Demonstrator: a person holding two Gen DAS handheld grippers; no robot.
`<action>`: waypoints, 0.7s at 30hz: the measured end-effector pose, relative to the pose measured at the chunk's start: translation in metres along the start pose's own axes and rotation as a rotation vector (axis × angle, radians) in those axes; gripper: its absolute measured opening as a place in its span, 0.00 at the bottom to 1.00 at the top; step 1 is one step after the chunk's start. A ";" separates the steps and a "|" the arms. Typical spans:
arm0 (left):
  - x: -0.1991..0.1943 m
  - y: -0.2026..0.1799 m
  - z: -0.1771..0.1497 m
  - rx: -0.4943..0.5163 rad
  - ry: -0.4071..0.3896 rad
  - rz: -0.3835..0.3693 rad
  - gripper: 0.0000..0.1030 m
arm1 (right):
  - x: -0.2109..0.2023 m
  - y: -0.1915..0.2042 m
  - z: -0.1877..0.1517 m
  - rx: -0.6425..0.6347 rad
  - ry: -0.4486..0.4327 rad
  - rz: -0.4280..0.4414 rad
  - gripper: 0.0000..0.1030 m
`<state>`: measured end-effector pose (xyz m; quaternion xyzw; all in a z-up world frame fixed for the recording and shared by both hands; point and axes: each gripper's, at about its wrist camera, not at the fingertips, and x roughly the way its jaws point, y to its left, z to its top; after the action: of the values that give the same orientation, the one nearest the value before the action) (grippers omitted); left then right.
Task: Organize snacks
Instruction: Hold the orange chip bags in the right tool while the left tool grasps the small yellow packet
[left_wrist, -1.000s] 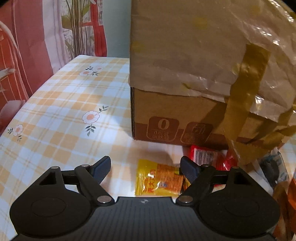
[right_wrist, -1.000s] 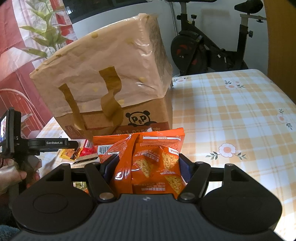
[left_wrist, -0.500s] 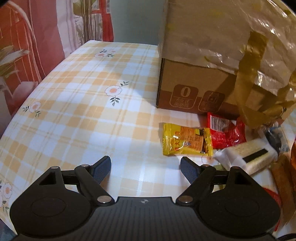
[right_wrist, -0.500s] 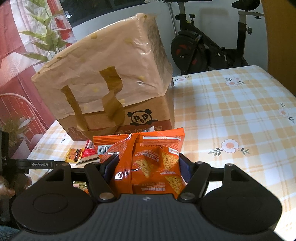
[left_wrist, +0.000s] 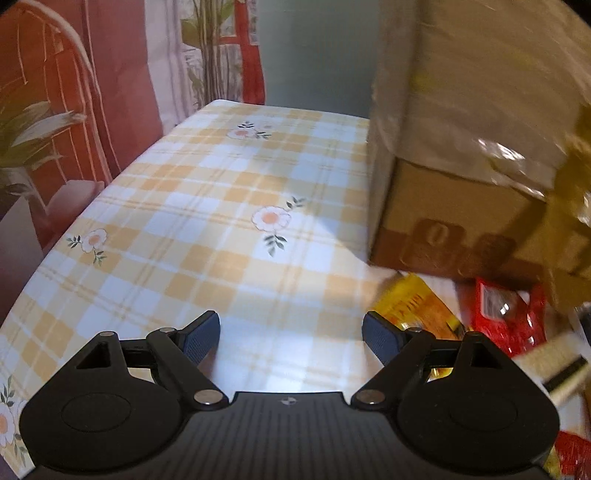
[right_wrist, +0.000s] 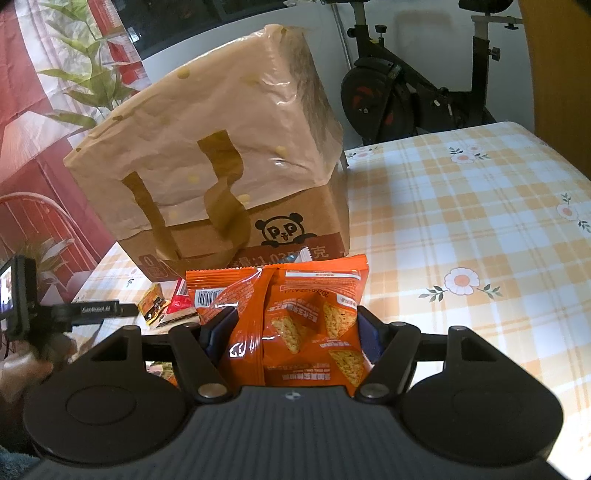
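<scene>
the orange snack packet (right_wrist: 295, 317) sits upright between the fingers of the right tool (right_wrist: 293, 332), which is clenched on it from both sides, the packet's printed face toward the camera and its top edge reaching up in front of the cardboard box (right_wrist: 258, 236). that box stands on the counter (right_wrist: 461, 229) with a tan plastic bag (right_wrist: 207, 129) draped over its top, the bag's handles hanging down the panda-printed front.

to the left of the box's base lie more snacks: a yellow packet (left_wrist: 417, 306), a red packet (left_wrist: 509, 317) just beside it, and a pale wrapped bar (left_wrist: 554, 369) at the right edge, blurred by motion. from the right wrist view the same small pile shows as a yellow and red cluster near the box corner.

the left tool (left_wrist: 291, 332) is released, its fingers spread wide with nothing between them; it hangs over bare checked cloth, and its right finger overlaps the yellow packet in view, though contact cannot be told.

compared with half a second ago, the left tool has swung leftward: the yellow and red packets now sit farther right and lower in its view, and the box has slid toward the right edge. the right tool's grip on the orange packet is unchanged. an exercise bike (right_wrist: 406, 81) stands beyond the counter.
</scene>
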<state>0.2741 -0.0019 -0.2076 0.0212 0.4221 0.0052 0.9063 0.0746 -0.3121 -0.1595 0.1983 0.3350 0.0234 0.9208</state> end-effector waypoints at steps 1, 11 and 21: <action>0.001 0.001 0.002 -0.012 0.008 0.004 0.83 | 0.000 0.000 0.000 0.001 0.001 0.001 0.68; -0.021 -0.040 0.008 -0.021 -0.059 -0.102 0.83 | 0.001 0.001 -0.001 0.000 0.003 0.004 0.68; -0.006 -0.056 -0.009 0.047 0.013 -0.056 0.83 | 0.000 0.001 -0.002 0.004 0.001 0.008 0.68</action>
<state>0.2629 -0.0575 -0.2110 0.0306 0.4282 -0.0298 0.9027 0.0735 -0.3105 -0.1606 0.2015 0.3346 0.0262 0.9202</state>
